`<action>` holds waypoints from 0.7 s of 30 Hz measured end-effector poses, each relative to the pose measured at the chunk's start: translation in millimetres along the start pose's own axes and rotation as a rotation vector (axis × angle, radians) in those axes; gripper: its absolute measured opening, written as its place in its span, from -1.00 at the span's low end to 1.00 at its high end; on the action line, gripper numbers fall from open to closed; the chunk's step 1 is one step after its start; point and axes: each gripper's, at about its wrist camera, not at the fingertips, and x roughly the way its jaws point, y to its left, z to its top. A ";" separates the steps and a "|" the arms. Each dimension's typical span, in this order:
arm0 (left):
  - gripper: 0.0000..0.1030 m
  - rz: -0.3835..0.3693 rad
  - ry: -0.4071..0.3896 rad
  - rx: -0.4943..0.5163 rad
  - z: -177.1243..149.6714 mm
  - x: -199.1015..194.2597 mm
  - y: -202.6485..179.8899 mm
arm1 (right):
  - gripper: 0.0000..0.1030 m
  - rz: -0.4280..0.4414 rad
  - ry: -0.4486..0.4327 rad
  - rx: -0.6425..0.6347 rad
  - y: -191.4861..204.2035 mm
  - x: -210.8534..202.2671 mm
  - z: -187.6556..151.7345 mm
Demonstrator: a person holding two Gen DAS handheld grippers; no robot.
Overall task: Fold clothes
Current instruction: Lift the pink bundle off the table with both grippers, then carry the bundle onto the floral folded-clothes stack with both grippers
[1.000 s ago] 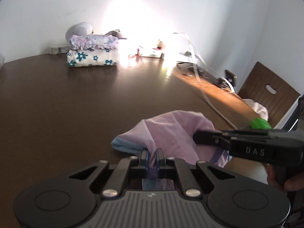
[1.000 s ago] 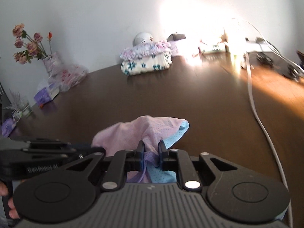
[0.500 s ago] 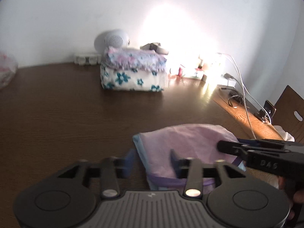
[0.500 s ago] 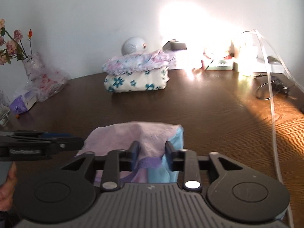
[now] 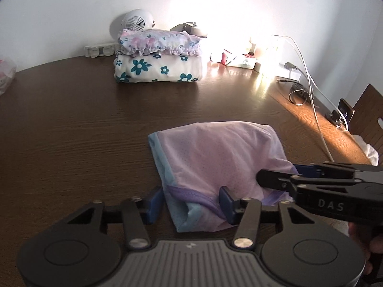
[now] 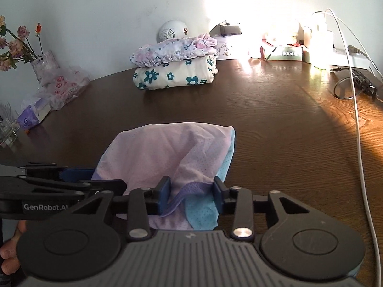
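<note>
A folded pink garment [image 5: 215, 157] with light blue trim and a purple waistband lies on the dark wooden table [image 5: 71, 124]. My left gripper [image 5: 190, 202] is open, its blue pads standing either side of the garment's near left corner. My right gripper [image 6: 191, 196] is open too, its pads flanking the purple waistband at the near right corner of the pink garment [image 6: 167, 148]. In the left wrist view the right gripper [image 5: 263, 179] reaches in from the right. In the right wrist view the left gripper [image 6: 107, 181] comes in from the left.
A stack of folded floral clothes [image 5: 158, 62] sits at the table's far side before a white round speaker [image 5: 136, 21]. White cables [image 6: 359, 119] trail along the right. A vase of flowers [image 6: 45, 62] and plastic bags [image 6: 59, 86] stand far left. A chair back [image 5: 368, 112] is at right.
Both grippers, shut on the garment's near edge a second ago, have opened and let it go. The garment now lies flat on the table, and both views have swung toward the far stack.
</note>
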 end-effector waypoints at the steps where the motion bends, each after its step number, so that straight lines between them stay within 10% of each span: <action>1: -0.11 -0.009 -0.003 -0.007 2.0 1.5 2.3 | -0.43 0.003 -0.004 -0.005 1.0 2.2 1.1; 6: -0.69 -0.109 0.009 -0.106 16.2 15.2 21.3 | -0.67 0.029 -0.018 -0.007 0.9 18.7 10.9; 21: -0.82 -0.020 -0.094 -0.072 65.1 7.4 27.3 | -0.77 0.059 -0.107 -0.054 11.7 36.2 64.2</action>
